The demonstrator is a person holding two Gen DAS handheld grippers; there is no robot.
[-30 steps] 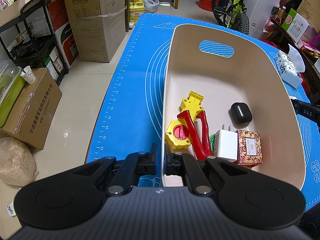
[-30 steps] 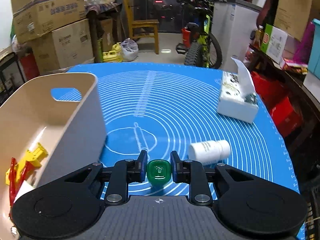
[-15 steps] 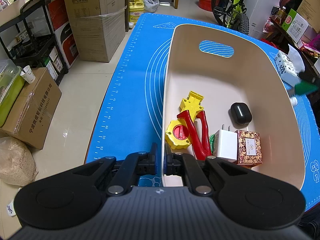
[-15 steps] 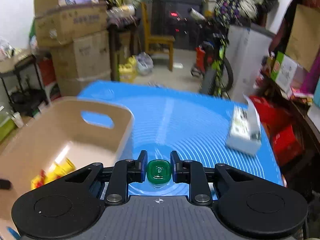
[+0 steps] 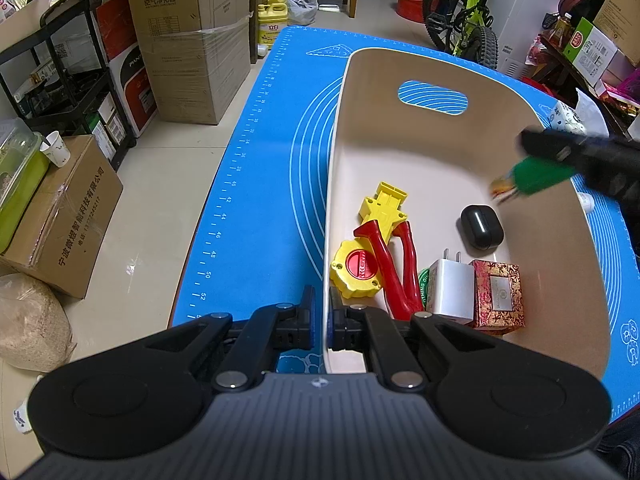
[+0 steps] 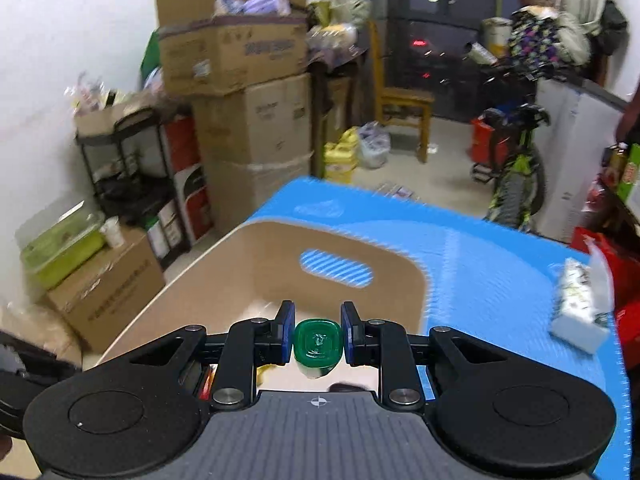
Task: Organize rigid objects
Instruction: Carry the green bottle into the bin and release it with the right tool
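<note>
A beige bin [image 5: 424,68] stands on the blue mat [image 5: 260,168]. My left gripper [image 5: 325,320] is shut on the bin's near left wall. Inside lie a yellow and red toy [image 5: 380,248], a black case [image 5: 481,227], a white charger [image 5: 448,290] and a red patterned box [image 5: 498,294]. My right gripper [image 6: 318,338] is shut on a small green-capped bottle [image 6: 318,342], which hangs above the bin [image 6: 224,264]. In the left wrist view that bottle [image 5: 540,176] comes in over the bin's right rim, blurred.
A tissue box [image 6: 580,304] lies on the mat to the right of the bin. Cardboard boxes [image 5: 192,36], a black rack [image 5: 68,80] and a sack [image 5: 28,320] stand on the floor to the left. A bicycle [image 5: 464,20] and a chair [image 6: 404,100] stand beyond the table.
My right gripper has carried the green-capped bottle up and to the left, from above the mat to above the bin. The left gripper and the bin have not moved.
</note>
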